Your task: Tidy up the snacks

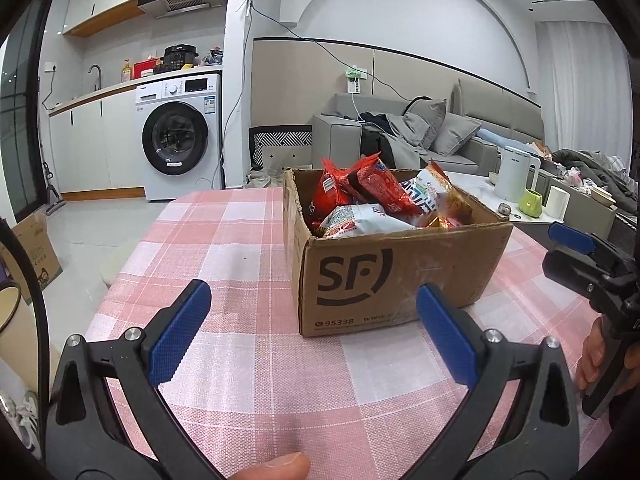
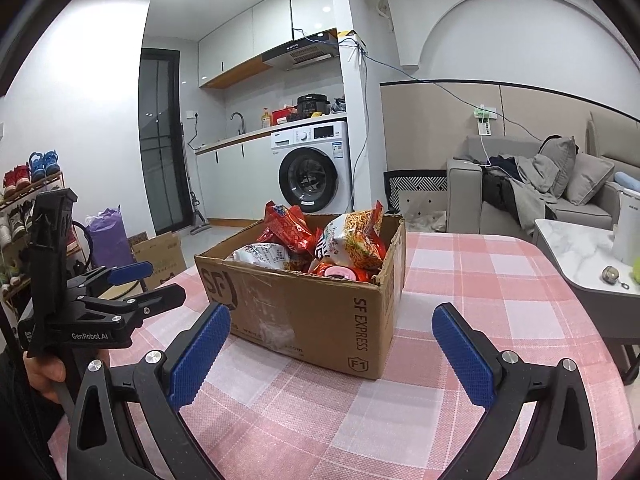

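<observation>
A brown SF Express cardboard box (image 1: 400,276) stands open on the pink checked tablecloth (image 1: 224,240). It holds several snack bags (image 1: 376,196), red, white and orange. The box also shows in the right wrist view (image 2: 316,320) with the snack bags (image 2: 320,244) inside. My left gripper (image 1: 316,320) is open and empty, just in front of the box. My right gripper (image 2: 332,340) is open and empty, close to the box's corner. Each gripper shows at the edge of the other's view, the right gripper (image 1: 568,256) at far right, the left gripper (image 2: 144,284) at far left.
A low marble side table (image 2: 576,248) stands to the right with a white kettle (image 1: 516,172), a green cup (image 1: 530,202) and a white cup (image 1: 557,200). A grey sofa (image 1: 448,136) and washing machine (image 1: 180,136) are behind. A cardboard box (image 2: 160,256) and shoe rack (image 2: 24,208) stand on the left.
</observation>
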